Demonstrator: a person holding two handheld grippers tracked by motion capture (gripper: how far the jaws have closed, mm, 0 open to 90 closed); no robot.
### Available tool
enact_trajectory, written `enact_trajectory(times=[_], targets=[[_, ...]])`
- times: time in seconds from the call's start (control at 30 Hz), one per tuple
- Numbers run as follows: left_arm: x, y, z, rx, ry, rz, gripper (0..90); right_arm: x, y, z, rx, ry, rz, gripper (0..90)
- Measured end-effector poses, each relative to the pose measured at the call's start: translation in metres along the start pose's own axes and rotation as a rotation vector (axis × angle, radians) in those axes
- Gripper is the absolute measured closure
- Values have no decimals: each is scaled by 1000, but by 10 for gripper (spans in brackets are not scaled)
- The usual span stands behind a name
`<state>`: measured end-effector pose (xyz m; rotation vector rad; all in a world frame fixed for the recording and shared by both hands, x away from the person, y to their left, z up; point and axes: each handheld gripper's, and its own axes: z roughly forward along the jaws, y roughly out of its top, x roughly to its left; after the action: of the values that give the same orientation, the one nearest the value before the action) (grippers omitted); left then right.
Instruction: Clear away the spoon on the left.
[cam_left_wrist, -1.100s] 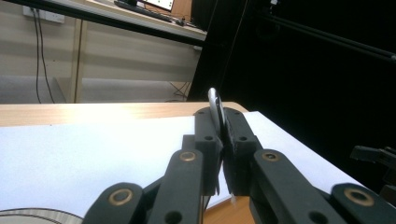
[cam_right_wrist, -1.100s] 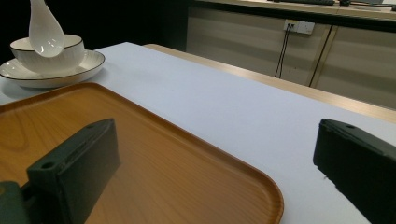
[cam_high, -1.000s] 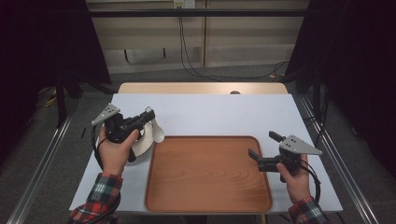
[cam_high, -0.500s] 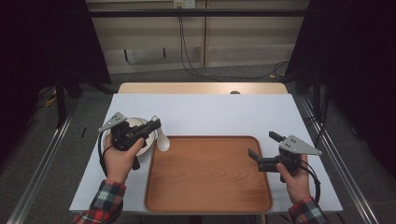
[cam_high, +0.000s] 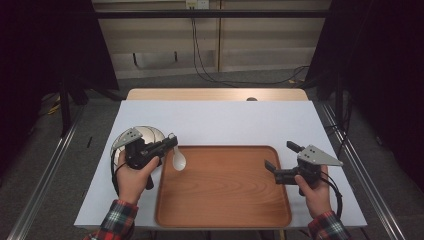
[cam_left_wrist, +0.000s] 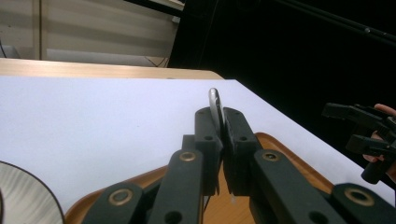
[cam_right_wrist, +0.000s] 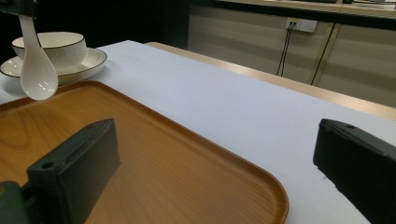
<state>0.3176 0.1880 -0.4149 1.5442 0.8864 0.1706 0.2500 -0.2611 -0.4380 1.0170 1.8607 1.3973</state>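
Across the white desk (cam_high: 220, 120) sits the wooden tray (cam_high: 225, 200), lower centre of the high view, with the bowl (cam_right_wrist: 49, 45) on its plate (cam_high: 150, 134) off the tray's upper-left corner. The left gripper (cam_high: 167, 144) has its fingers clamped on the white spoon (cam_high: 179, 159), which hangs over that corner. Next it likely needs lowering and release, while the right gripper (cam_high: 282, 157) waits, fingers wide open and empty.

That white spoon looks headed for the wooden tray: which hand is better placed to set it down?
The left. Its tool is already shut on the spoon, which hangs over the tray's left edge. The right tool is open, holding nothing, at the tray's far side.
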Motion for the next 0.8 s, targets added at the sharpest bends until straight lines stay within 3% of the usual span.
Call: enact_trajectory(times=[0.13, 0.27, 0.37, 0.53, 0.8], targets=[[-4, -3, 1, 16, 4, 9, 855, 1, 0, 0, 0, 5, -7, 1], [-6, -8, 4, 31, -29, 11, 855, 1, -1, -1, 3, -7, -13, 1], [-7, -14, 3, 45, -11, 6, 855, 1, -1, -3, -2, -10, 2, 1], [-9, -26, 3, 58, -42, -17, 855, 0, -2, -3, -1, -13, -1, 1], [-15, -31, 4, 84, -86, -13, 854, 0, -2, -4, -4, -10, 5, 1]])
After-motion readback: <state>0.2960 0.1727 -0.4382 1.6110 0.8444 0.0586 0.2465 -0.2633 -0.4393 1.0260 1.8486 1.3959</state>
